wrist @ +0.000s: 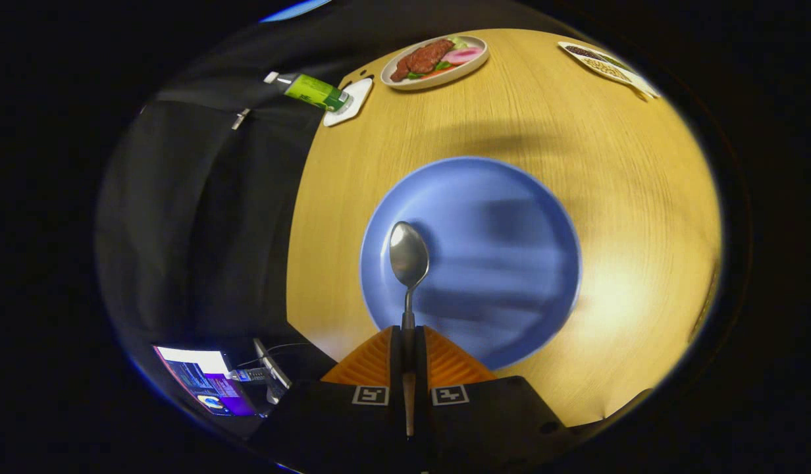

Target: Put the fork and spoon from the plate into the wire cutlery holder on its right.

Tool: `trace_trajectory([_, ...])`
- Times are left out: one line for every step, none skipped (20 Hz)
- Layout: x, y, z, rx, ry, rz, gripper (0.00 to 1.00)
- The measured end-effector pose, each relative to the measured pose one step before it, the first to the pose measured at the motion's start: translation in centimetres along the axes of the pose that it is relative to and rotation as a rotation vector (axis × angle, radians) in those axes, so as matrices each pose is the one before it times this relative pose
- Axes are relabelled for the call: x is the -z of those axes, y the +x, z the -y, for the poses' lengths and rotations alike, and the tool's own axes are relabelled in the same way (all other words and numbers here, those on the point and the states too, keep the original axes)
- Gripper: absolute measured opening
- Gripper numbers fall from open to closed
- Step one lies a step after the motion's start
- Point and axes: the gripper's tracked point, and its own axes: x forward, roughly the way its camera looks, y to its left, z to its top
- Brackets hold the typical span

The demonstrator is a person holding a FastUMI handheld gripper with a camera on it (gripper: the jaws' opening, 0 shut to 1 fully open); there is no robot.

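Steel spoon is clamped by its handle between the two orange fingers of the gripper, which are pressed together on it. Its long axis runs straight ahead along the fingers, bowl end pointing away from the camera toward the upper part of the frame. The bowl hangs over the left part of the blue plate; whether it touches the plate I cannot tell. The gripper looks steeply down at the wooden table, fingers level with each other.

Bare wood lies open to the right of the plate and beyond it. Far ahead, at the upper middle of the frame, sits a white plate of food, with a green bottle on a white coaster to its left and a flat dish at the upper right. The table's left edge meets the black cloth; a lit screen shows at the lower left.
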Motion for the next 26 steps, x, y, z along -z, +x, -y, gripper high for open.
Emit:
trace_trajectory([-0.451, -1.222, -0.057, -0.01101, -0.00119, 0.01961, 0.09])
trace_trajectory([-0.400, -1.036, 0.064, -0.00633, 0.00113, 0.02074, 0.09])
trace_trajectory([-0.329, -1.049, 0.007, -0.01002, 0.00076, 0.01260, 0.09])
trace_trajectory([-0.171, -1.049, 0.094, -0.00692, 0.00217, 0.01335, 0.09])
trace_trajectory([-0.316, -0.961, 0.296, -0.00131, 0.01220, 0.01238, 0.09])
trace_trajectory([-0.259, -0.958, 0.149, -0.00908, 0.01810, 0.01066, 0.09])
trace_trajectory([-0.274, -1.193, 0.027, -0.01461, 0.01458, 0.00845, 0.09])
trace_trajectory([-0.142, -1.367, 0.196, -0.00670, 0.00756, 0.01276, 0.09])
trace_trajectory([-0.266, -1.506, 0.441, 0.00112, -0.00101, 0.01106, 0.09])
trace_trajectory([-0.231, -1.589, 0.553, 0.00377, -0.00209, 0.01467, 0.09])
trace_trajectory([-0.421, -1.527, 0.769, 0.00777, -0.00114, 0.01250, 0.09])
trace_trajectory([-0.288, -1.708, 0.886, 0.01047, 0.00476, 0.01714, 0.09])
trace_trajectory([-0.337, -1.504, 0.964, 0.00915, 0.00499, 0.01252, 0.09])
trace_trajectory([-0.302, -1.503, 1.067, 0.01342, 0.00987, 0.01673, 0.09])
trace_trajectory([-0.332, -1.384, 1.392, 0.01790, 0.00970, 0.01268, 0.09])
trace_trajectory([-0.157, -1.445, 1.275, 0.01391, 0.01325, 0.00963, 0.09])
trace_trajectory([-0.221, -1.346, 1.219, 0.01260, 0.01848, 0.00786, 0.09])
trace_trajectory([-0.179, -1.227, 1.257, 0.01428, 0.01495, 0.00360, 0.09])
trace_trajectory([-0.020, -1.229, 1.248, 0.01306, 0.01036, -0.00194, 0.09])
trace_trajectory([0.182, -1.239, 1.199, 0.01377, 0.01043, -0.00575, 0.09])
trace_trajectory([0.120, -1.060, 1.072, 0.01020, 0.01495, -0.01208, 0.09])
trace_trajectory([0.179, -0.988, 0.994, 0.01284, 0.02256, -0.01184, 0.09])
trace_trajectory([0.336, -0.874, 1.024, 0.01013, 0.02193, -0.02795, 0.09])
trace_trajectory([0.335, -0.660, 0.764, 0.00928, 0.02306, -0.02057, 0.09])
trace_trajectory([0.563, -0.547, 1.028, 0.00854, 0.01751, -0.03510, 0.09])
trace_trajectory([0.570, -0.382, 0.976, 0.01483, 0.01953, -0.04410, 0.09])
